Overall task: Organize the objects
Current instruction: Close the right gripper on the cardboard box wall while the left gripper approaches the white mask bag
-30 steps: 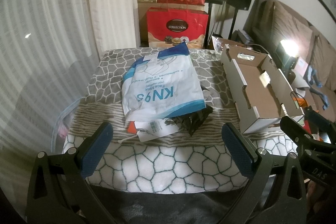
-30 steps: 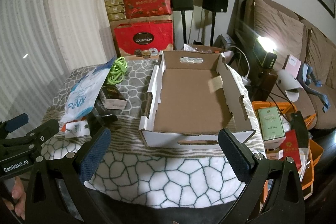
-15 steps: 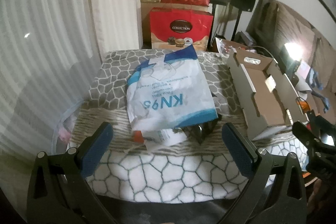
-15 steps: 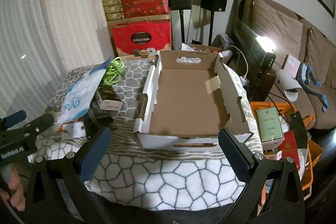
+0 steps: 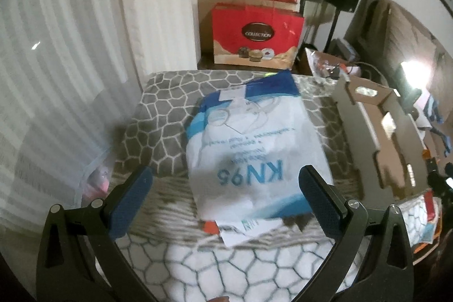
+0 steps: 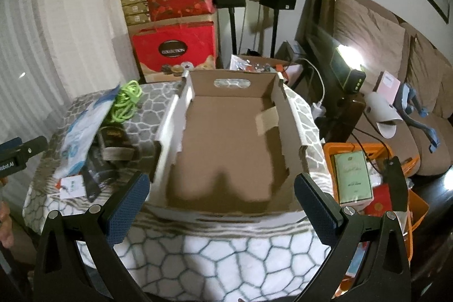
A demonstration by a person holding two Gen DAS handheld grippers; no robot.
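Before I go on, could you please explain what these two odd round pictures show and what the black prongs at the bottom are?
Each picture comes from a fisheye camera on a handheld two-finger gripper; a person carries one in each hand. The prongs are the gripper's own fingers. The left gripper is open and empty, pointing at a white KN95 mask bag lying on the patterned blanket. The right gripper is also open and empty, facing an empty cardboard box. Left of the box lie a green cord and some dark packets. Nothing is held yet.
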